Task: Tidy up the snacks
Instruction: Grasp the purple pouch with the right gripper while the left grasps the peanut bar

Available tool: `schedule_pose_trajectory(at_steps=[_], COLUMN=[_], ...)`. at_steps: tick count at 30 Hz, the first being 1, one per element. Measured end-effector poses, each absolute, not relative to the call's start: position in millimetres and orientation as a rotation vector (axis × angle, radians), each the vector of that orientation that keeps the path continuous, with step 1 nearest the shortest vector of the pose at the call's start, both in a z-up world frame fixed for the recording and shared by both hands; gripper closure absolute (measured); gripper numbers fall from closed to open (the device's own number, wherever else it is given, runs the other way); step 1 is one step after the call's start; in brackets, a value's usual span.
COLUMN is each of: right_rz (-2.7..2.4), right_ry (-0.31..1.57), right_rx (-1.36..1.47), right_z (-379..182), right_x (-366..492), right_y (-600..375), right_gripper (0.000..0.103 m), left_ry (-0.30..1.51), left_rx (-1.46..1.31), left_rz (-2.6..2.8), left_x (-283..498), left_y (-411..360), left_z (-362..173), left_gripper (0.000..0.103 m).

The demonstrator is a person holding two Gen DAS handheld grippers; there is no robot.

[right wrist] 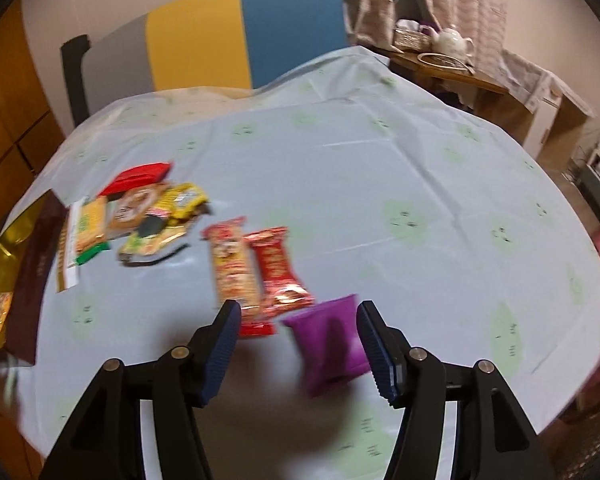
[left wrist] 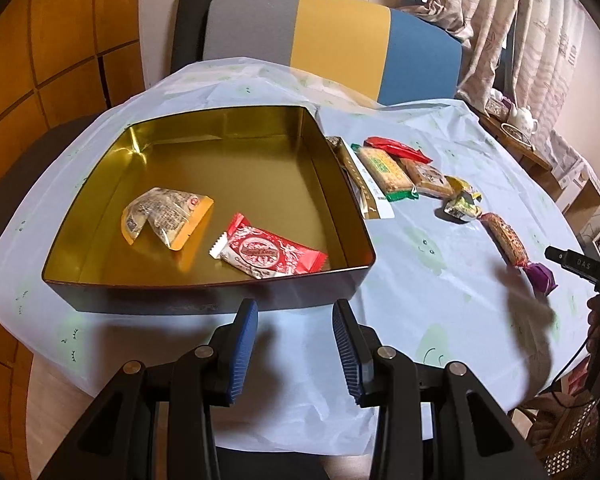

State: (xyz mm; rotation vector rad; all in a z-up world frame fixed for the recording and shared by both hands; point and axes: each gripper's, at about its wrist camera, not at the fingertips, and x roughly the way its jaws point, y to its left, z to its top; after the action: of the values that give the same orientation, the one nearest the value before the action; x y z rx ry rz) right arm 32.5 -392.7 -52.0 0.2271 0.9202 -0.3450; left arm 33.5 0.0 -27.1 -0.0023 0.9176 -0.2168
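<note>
Hovering the right gripper (right wrist: 298,344) over the purple pack (right wrist: 332,344) at lower centre, jaws open around it, not pinching. Left gripper (left wrist: 296,344) open and empty below the tin (left wrist: 204,292). Closing off-centre could snag the red bar (right wrist: 278,268) right beside it

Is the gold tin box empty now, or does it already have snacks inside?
Not empty. The gold tin box holds two snacks: an orange-edged packet and a red and white packet. Most of its floor is bare.
</note>
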Motion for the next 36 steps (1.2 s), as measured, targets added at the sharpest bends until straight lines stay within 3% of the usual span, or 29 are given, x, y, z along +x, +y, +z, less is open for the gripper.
schedule_pose_trajectory(at_steps=[12,14,16,36], right_rz=[-0.335,-0.332,-0.326,-0.275], right_ry=[0.999,1.019,0.999,0.906], right_rx=[0.257,0.263,0.248,0.21], right_z=[-90,-100,-103,-110], right_x=[28,25,22,0], right_y=[-410,-411,-409,-406], right_gripper=[0.042,0.05,0.05,0.049], left_ry=[0.929,0.939,0.942,1.081], left_rx=[0.039,0.051,0.067,0.074], left_rz=[-0.311,-0.337,-0.358,-0.718], left_x=[32,32,33,98], left_y=[-30,-40,-50,-240], left_z=[-23,-23,-22,-20], left_gripper=[0.064,0.064,0.064,0.064])
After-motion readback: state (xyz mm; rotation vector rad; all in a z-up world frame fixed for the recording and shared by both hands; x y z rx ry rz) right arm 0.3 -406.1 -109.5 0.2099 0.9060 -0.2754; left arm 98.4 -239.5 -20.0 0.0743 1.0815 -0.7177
